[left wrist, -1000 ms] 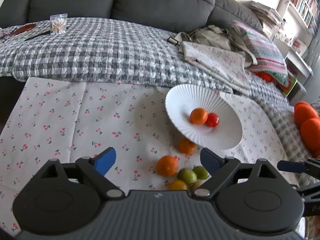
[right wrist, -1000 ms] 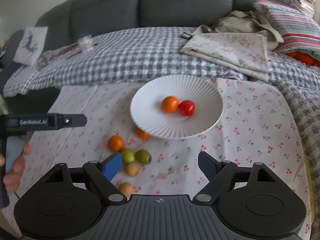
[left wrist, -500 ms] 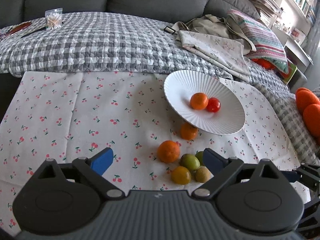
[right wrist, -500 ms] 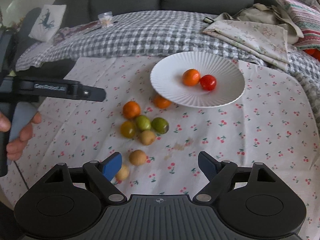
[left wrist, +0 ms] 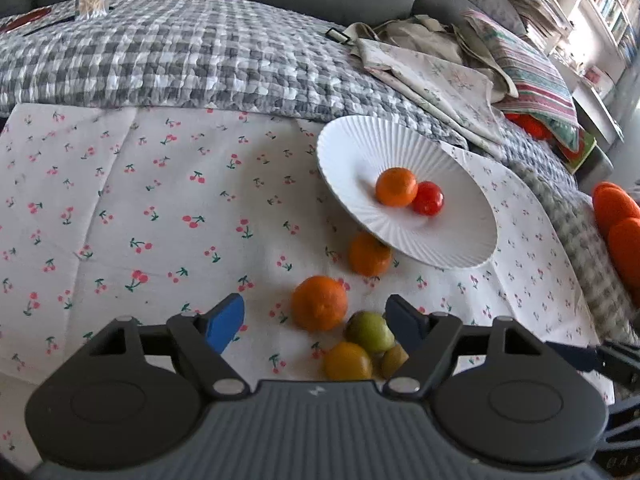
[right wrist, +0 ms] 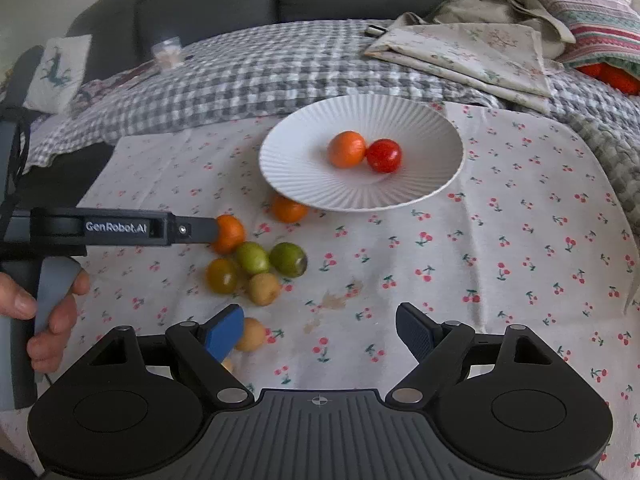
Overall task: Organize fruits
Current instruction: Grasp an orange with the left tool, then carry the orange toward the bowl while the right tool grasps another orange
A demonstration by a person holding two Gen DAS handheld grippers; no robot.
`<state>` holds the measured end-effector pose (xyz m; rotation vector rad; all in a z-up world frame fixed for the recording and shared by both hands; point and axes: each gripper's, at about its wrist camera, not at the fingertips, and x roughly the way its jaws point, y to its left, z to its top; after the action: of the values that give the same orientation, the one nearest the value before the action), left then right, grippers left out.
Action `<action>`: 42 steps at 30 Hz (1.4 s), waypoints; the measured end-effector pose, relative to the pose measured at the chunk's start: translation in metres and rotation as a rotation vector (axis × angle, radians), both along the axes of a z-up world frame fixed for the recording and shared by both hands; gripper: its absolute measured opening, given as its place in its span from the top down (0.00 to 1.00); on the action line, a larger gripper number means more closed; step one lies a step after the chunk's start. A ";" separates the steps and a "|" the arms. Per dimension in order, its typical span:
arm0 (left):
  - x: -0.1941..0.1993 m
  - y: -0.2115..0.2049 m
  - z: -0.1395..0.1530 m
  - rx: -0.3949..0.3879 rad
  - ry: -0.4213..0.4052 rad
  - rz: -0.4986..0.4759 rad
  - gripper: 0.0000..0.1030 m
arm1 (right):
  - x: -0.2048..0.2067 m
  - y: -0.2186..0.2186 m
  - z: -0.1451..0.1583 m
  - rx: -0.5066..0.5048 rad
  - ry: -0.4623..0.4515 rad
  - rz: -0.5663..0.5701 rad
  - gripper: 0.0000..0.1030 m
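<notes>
A white ribbed plate point(left wrist: 360, 152) point(right wrist: 424, 120) on the cherry-print cloth holds an orange fruit point(left wrist: 396, 186) point(right wrist: 347, 149) and a red tomato point(left wrist: 428, 198) point(right wrist: 384, 155). Loose fruits lie in front of it: an orange point(left wrist: 319, 302) point(right wrist: 229, 233), another orange point(left wrist: 368, 254) point(right wrist: 288, 209) partly under the plate rim, green fruits point(left wrist: 369, 332) point(right wrist: 253, 257), a yellow-green tomato point(left wrist: 347, 366) point(right wrist: 221, 276) and tan ones point(right wrist: 264, 289). My left gripper point(left wrist: 316, 322) is open, its fingers on either side of the orange. My right gripper point(right wrist: 320, 330) is open and empty above bare cloth.
The left gripper's body point(right wrist: 120, 232) and the hand holding it point(right wrist: 52, 320) show in the right wrist view. A grey checked blanket point(left wrist: 180, 52) lies behind the cloth. Folded fabric point(right wrist: 468, 52) and a striped cushion point(left wrist: 536, 80) sit at the back right.
My left gripper has moved forward and down toward the loose orange, which now sits between its open fingers. My right gripper has shifted nearer to the fruits and plate.
</notes>
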<state>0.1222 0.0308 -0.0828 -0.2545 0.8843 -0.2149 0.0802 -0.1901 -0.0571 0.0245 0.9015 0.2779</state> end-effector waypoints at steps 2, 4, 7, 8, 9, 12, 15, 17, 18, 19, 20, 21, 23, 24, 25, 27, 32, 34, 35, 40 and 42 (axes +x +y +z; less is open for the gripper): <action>0.003 -0.003 -0.003 0.007 0.004 0.006 0.29 | 0.003 -0.001 -0.002 0.005 0.005 -0.014 0.17; 0.006 -0.007 -0.006 0.005 0.012 0.003 0.33 | 0.005 -0.002 -0.003 0.005 0.009 -0.025 0.17; 0.010 -0.015 -0.013 0.043 0.029 -0.007 0.42 | 0.008 -0.001 -0.005 0.005 0.010 -0.034 0.17; 0.012 -0.017 -0.015 0.053 0.033 -0.002 0.43 | 0.009 -0.001 -0.005 0.006 0.010 -0.038 0.17; 0.013 -0.017 -0.017 0.054 0.035 0.009 0.44 | 0.010 -0.001 -0.005 0.007 0.010 -0.042 0.17; 0.016 -0.015 -0.018 0.038 0.037 0.037 0.50 | 0.013 -0.002 -0.005 0.006 0.008 -0.051 0.17; 0.017 -0.017 -0.017 0.036 0.028 0.044 0.61 | 0.015 -0.003 -0.006 0.008 0.007 -0.063 0.17; 0.016 -0.019 -0.016 0.034 0.020 0.037 0.66 | 0.016 -0.003 -0.007 0.008 0.009 -0.068 0.17; 0.016 -0.020 -0.016 0.040 0.015 0.036 0.66 | 0.017 -0.004 -0.008 0.009 0.011 -0.073 0.17; 0.017 -0.020 -0.017 0.038 0.012 0.036 0.66 | 0.017 -0.005 -0.008 0.011 0.013 -0.076 0.17; 0.017 -0.019 -0.017 0.030 0.011 0.041 0.65 | 0.018 -0.005 -0.008 0.013 0.014 -0.080 0.17; 0.017 -0.018 -0.018 0.023 0.013 0.048 0.64 | 0.018 -0.005 -0.008 0.015 0.014 -0.081 0.17; 0.016 -0.016 -0.019 0.019 0.013 0.062 0.60 | 0.018 -0.005 -0.007 0.015 0.013 -0.081 0.17; 0.015 -0.017 -0.019 0.024 0.010 0.065 0.59 | 0.018 -0.005 -0.007 0.014 0.012 -0.081 0.17; 0.015 -0.017 -0.019 0.029 0.008 0.064 0.59 | 0.018 -0.005 -0.007 0.013 0.011 -0.081 0.17; 0.015 -0.018 -0.019 0.040 0.000 0.053 0.64 | 0.018 -0.005 -0.007 0.013 0.012 -0.083 0.17; 0.013 -0.019 -0.015 0.062 -0.007 0.030 0.69 | 0.021 -0.008 -0.008 0.014 0.005 -0.103 0.17; 0.014 -0.015 -0.014 0.046 0.008 0.044 0.69 | 0.023 -0.011 -0.008 0.016 -0.001 -0.116 0.17; 0.013 -0.013 -0.012 0.043 0.005 0.051 0.69 | 0.024 -0.012 -0.009 0.019 -0.004 -0.126 0.18; 0.009 -0.003 0.000 0.028 -0.022 0.072 0.69 | 0.031 -0.015 -0.011 0.061 -0.006 -0.178 0.18; 0.008 0.003 0.003 0.022 -0.026 0.085 0.69 | 0.035 -0.013 -0.014 0.070 -0.015 -0.197 0.18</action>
<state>0.1306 0.0342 -0.0797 -0.2679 0.8480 -0.1293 0.1151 -0.2026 -0.0706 0.1746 0.8673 0.1254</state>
